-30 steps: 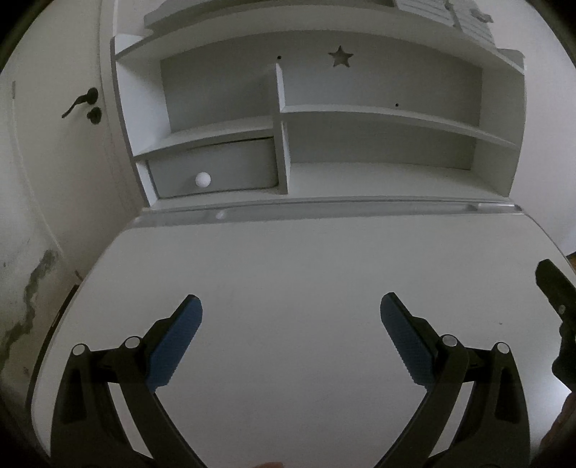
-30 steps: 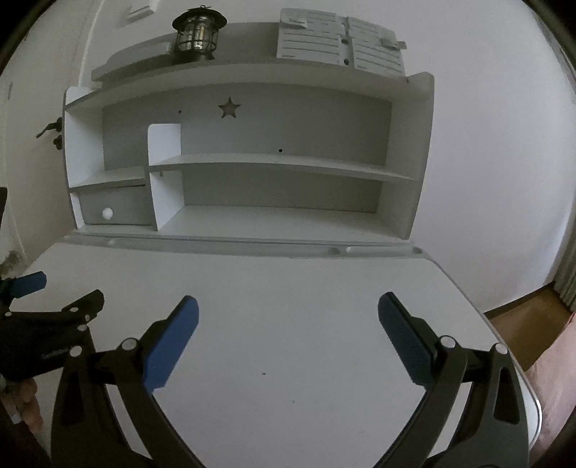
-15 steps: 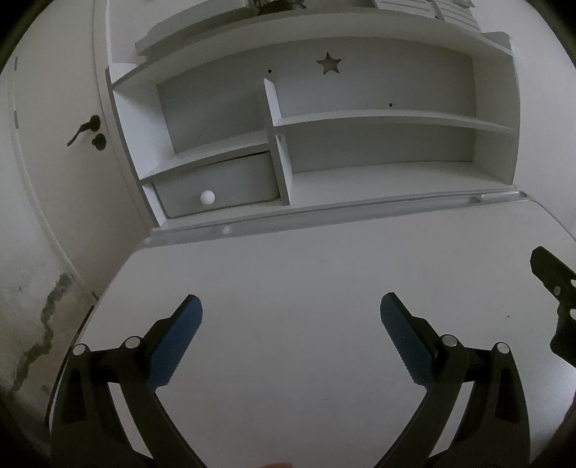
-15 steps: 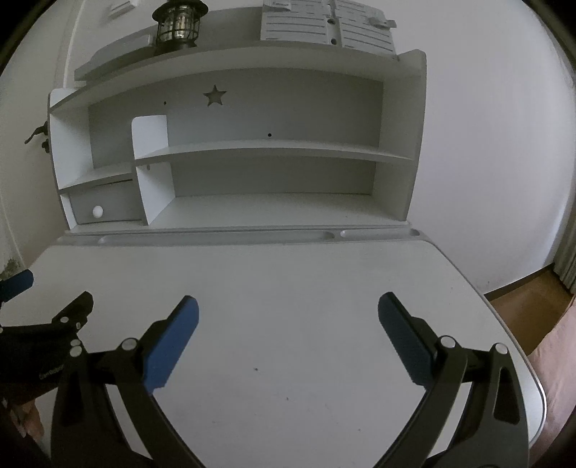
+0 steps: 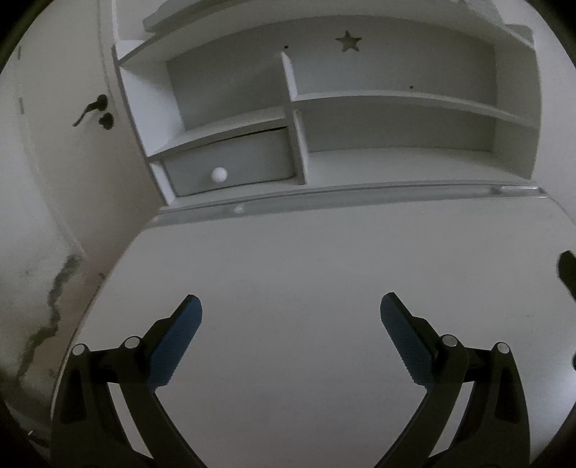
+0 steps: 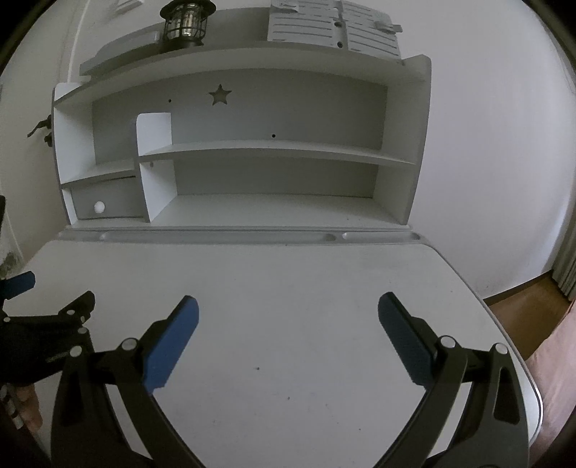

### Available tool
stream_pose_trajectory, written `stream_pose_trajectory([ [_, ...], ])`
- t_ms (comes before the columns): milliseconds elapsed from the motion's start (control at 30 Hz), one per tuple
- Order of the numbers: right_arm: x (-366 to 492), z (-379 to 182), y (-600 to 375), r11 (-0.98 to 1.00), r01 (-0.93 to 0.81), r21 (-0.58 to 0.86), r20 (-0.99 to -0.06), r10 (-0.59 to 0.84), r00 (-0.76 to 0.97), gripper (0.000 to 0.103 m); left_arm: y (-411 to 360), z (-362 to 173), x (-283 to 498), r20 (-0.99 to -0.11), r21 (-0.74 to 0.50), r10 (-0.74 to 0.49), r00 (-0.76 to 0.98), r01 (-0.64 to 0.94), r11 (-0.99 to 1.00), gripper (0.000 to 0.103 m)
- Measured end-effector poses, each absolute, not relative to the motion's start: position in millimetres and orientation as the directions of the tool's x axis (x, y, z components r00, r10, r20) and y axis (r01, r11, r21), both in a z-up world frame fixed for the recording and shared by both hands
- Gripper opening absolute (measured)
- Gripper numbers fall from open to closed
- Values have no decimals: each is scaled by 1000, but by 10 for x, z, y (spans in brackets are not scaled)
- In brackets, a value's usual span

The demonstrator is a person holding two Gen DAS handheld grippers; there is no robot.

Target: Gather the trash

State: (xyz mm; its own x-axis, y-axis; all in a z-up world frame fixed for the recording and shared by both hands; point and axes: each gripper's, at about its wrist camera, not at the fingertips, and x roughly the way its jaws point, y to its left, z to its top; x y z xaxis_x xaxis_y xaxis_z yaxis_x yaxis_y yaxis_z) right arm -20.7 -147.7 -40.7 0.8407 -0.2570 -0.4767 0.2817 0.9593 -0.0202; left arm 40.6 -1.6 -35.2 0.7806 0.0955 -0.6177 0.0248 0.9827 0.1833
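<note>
L gripper (image 5: 291, 316) wide, nothing btwn the blue pads (image 5: 174, 342), hovering over the white desk (image 5: 288, 259) at frame bottom. R gripper (image 6: 288, 316) same: wide, nothing held, lower centre of its view. No trash in either view, can't tell where it is. Shelf unit (image 6: 252, 151) fills upper half at desk's far edge; drawer (image 5: 230, 162) w/ white knob (image 5: 219, 174) mid-left. Lantern (image 6: 185, 23) top left on the unit. Door handle (image 5: 91, 109) upper left. A few tiny dark specks on desk (image 6: 257, 369) btwn R fingers.

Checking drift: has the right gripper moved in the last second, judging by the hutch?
Yes. In the right wrist view the hutch sits lower than a half second ago, so the right gripper tipped upward; its tongs remain open.
</note>
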Motion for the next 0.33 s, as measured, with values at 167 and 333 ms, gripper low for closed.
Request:
stream_pose_trajectory([
  [167,-149,-433,-1459,960,277,-40,-500,-259,826,97,-43,-392,444,-643,193,97,760,38,981,97],
  [333,-130,-443,-1432,958,283,-56,-505,-271,819,97,-31,-423,498,-669,162,52,741,77,984,96],
])
